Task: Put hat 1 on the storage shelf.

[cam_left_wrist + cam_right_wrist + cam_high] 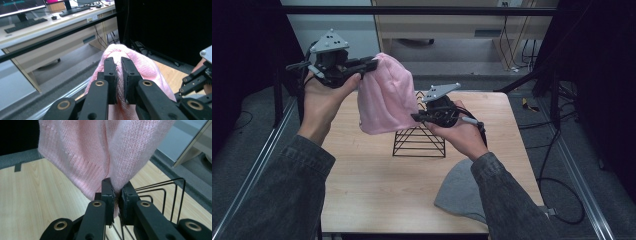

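A pink knit hat (384,95) hangs in the air above the far half of the wooden worktop (372,185), stretched between the two tongs. The left tongs (371,64), held high at the left of the high view, are clenched on the hat's upper edge; in the left gripper view a fold of pink knit (120,82) sits pinched between the two black jaws. The right tongs (416,117), lower and nearer the middle of the worktop, are clenched on the hat's lower right edge; in the right gripper view the fabric (100,152) drapes down from above and narrows into the gap between the jaws.

Just behind and below the right tongs stands a black wire rack (419,140) on the worktop, with the hat's lower part hanging in front of its left side. Whether the hat touches the rack cannot be told. A grey hat (459,192) lies flat on the near right part of the worktop, partly covered by the person's right sleeve (507,200).
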